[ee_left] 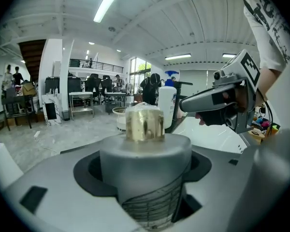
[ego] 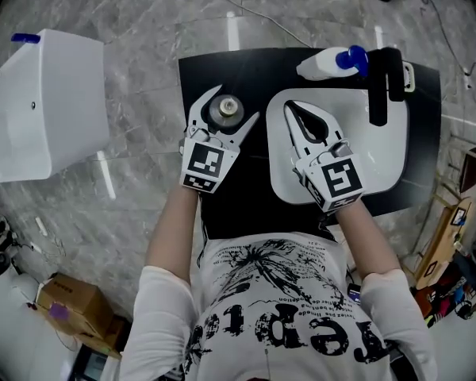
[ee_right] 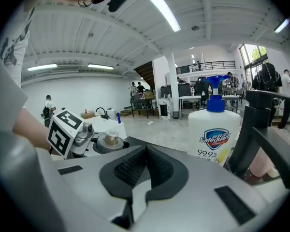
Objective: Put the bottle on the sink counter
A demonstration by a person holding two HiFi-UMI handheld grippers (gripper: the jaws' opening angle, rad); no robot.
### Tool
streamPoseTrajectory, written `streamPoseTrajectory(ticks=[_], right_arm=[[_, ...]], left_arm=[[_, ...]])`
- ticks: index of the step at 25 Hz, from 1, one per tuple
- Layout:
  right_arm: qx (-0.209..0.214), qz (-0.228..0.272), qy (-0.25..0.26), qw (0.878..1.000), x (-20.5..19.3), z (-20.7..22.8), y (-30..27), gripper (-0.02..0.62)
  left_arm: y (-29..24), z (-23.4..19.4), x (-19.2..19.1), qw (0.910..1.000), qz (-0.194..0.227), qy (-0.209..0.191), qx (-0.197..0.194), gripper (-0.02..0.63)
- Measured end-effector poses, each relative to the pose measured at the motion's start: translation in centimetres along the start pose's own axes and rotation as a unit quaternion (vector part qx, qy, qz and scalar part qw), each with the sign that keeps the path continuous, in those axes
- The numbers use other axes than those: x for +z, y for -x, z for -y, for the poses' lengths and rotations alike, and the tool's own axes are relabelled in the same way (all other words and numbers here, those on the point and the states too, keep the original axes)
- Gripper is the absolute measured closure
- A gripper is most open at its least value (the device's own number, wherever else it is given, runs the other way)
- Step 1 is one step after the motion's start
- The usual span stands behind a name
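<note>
A grey bottle [ego: 224,109] with a metallic cap is over the black counter [ego: 238,70], just left of the white sink basin [ego: 381,157]. My left gripper [ego: 233,106] is shut on it; in the left gripper view the bottle [ee_left: 145,153] fills the gap between the jaws. Whether its base touches the counter I cannot tell. My right gripper [ego: 292,109] hovers over the basin's left part, shut, holding nothing. In the right gripper view its pads [ee_right: 135,170] meet, and the grey bottle [ee_right: 108,141] shows to the left.
A white soap bottle with a blue pump [ego: 333,62] lies behind the basin, next to the black faucet [ego: 381,86]. A white container [ego: 40,105] stands on the floor to the left, with a cardboard box [ego: 75,304] nearer me. Shelving [ego: 452,228] crowds the right edge.
</note>
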State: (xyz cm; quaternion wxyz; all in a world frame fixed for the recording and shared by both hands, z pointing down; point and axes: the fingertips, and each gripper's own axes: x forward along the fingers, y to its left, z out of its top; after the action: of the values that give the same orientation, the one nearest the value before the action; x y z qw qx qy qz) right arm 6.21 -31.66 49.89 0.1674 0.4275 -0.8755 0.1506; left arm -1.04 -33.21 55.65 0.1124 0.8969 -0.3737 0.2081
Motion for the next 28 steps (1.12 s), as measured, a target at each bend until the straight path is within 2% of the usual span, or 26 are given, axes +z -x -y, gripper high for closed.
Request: streamPoseTrajectory(ticks=[5, 13, 20, 28], right_arm=[[0.004, -0.004, -0.011, 1.000, -0.6, 0.5, -0.2, 0.580], [0.011, -0.005, -0.015, 1.000, -0.3, 0.3, -0.1, 0.580], [0.010, -0.004, -0.012, 1.000, 0.0, -0.1, 0.9, 0.580], [0.011, 0.005, -0.005, 1.000, 1.6, -2.0, 3.2, 0.580]], left_arm=[[-0.9, 0.1, -0.5, 0.9996, -0.026, -0.011, 0.009, 0.255], [-0.8, 0.0, -0.4, 0.9995, -0.027, -0.010, 0.017, 0.255], [0.2, 0.1, -1.4, 0.9974, -0.050, 0.019, 0.047, 0.255], [2.2, 1.9, -2.8, 0.9960, -0.082, 0.016, 0.033, 0.254]])
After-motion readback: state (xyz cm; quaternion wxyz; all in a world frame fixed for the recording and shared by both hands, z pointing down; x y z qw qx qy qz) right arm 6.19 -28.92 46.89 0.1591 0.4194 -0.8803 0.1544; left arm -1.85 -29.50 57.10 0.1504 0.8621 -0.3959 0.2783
